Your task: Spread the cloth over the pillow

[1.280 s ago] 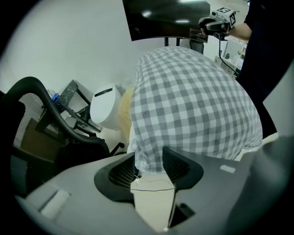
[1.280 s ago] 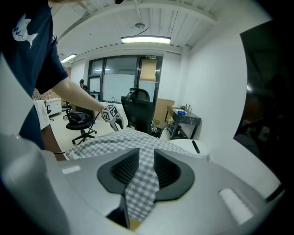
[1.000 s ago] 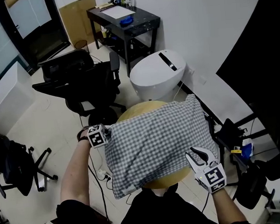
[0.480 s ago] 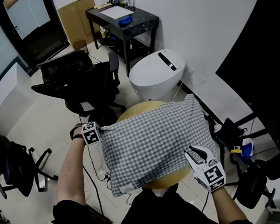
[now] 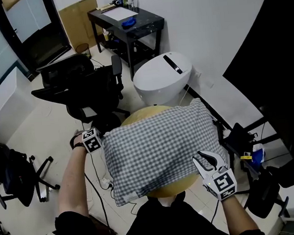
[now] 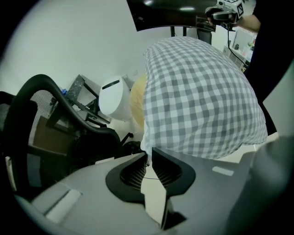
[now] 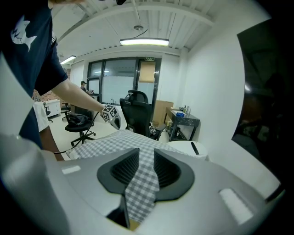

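Open floor lies off the left edge of the checked cloth, short of the office chair; a white rounded unit crowds its far edge. The checked cloth bulges over a round yellow top between your tongs. Your left tongs are opening with its left hem between their tips, and your right tongs pinch a band at its near right corner.

Black office chair, black desk, white rounded unit, cardboard sheet
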